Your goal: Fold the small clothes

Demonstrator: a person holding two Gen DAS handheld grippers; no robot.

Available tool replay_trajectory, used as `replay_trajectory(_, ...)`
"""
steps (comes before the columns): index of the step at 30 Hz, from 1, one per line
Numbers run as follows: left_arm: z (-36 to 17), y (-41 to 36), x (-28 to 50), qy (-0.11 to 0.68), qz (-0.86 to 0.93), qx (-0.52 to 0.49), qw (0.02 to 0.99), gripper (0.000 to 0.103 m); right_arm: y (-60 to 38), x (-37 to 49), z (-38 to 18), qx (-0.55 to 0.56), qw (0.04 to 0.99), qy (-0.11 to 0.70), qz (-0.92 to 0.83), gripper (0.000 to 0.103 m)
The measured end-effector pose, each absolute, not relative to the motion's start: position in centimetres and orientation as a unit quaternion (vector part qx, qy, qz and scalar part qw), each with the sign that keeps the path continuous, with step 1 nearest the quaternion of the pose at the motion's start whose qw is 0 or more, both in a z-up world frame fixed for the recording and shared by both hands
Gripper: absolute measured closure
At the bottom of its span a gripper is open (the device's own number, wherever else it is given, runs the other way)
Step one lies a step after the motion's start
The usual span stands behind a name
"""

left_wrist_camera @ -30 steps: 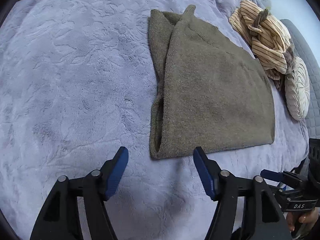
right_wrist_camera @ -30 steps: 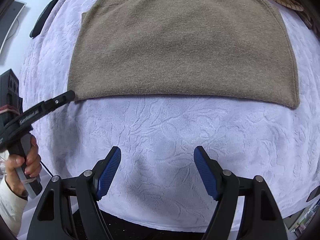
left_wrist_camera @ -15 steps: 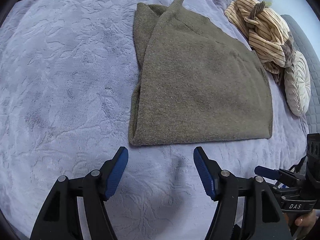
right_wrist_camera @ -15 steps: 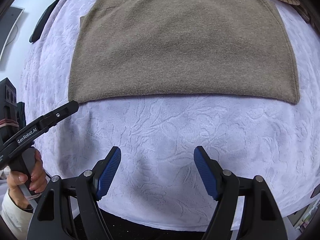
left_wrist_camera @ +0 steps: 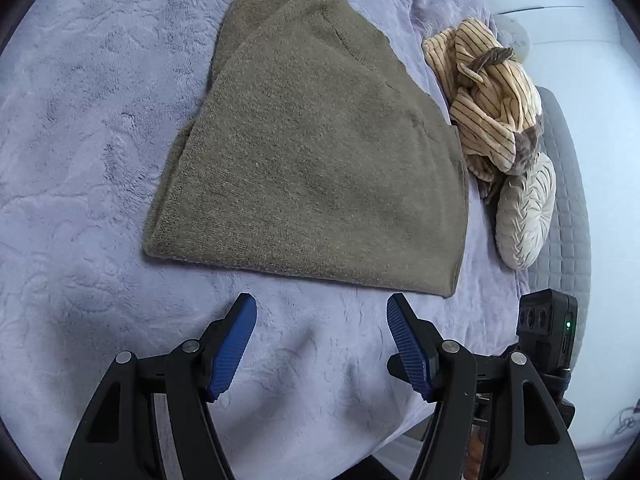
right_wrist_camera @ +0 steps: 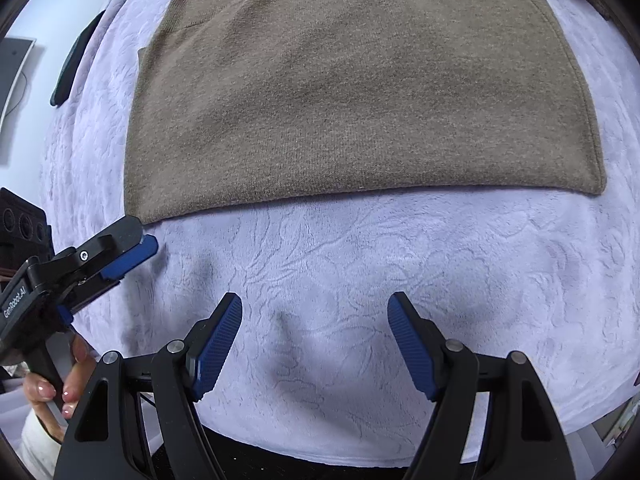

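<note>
Hovering over the blanket [left_wrist_camera: 80, 160], left gripper [left_wrist_camera: 321, 308] and right gripper [right_wrist_camera: 315, 308] agape, empty, near the folded sweater [left_wrist_camera: 320, 160].

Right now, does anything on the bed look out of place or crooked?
The brown sweater is folded unevenly: along its left side a lower layer sticks out past the top layer. A striped garment lies crumpled beside its right edge, next to a round cushion. Nothing looks damaged or spilled.

A home bedroom; plush lilac blanket [left_wrist_camera: 80, 128]; round pleated cushion [left_wrist_camera: 526, 216]; quilted grey headboard [left_wrist_camera: 568, 184]
</note>
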State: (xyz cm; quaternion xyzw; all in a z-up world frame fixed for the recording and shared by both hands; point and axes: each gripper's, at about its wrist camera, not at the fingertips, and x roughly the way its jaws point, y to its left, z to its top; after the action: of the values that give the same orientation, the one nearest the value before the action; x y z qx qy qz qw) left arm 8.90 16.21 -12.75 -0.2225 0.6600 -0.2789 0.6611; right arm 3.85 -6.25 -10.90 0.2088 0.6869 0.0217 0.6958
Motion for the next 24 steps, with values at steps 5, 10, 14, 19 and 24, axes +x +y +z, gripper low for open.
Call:
replay_trajectory(5, -14.4, 16.1, 9.2, 0.659, -0.258, -0.265, 0.655, 0.035, -6.4, 4.4, -11.0, 0.205, 0.706, 0.677, 0.029, 0.025)
replay_trajectory(10, -15.1, 15.6, 9.8, 0.647, -0.247, -0.296, 0.658, 0.035, -8.1, 5.5, -12.1, 0.289, 0.694, 0.658, 0.045, 0.025)
replay_trajectory(14, -15.3, 16.4, 10.1, 0.634, -0.245, -0.337, 0.651, 0.035, -8.9, 6.4, -14.0, 0.381, 0.673, 0.630, 0.065, 0.025)
replay_trajectory(19, -15.3, 17.6, 10.5, 0.623, -0.244, -0.359, 0.650, 0.035, -8.9, 7.5, -16.5, 0.503, 0.638, 0.575, 0.098, 0.034)
replay_trajectory(24, -15.4, 17.4, 10.6, 0.624, -0.245, -0.362, 0.648, 0.035, -8.4, 8.6, -18.8, 0.577, 0.596, 0.547, 0.109, 0.082)
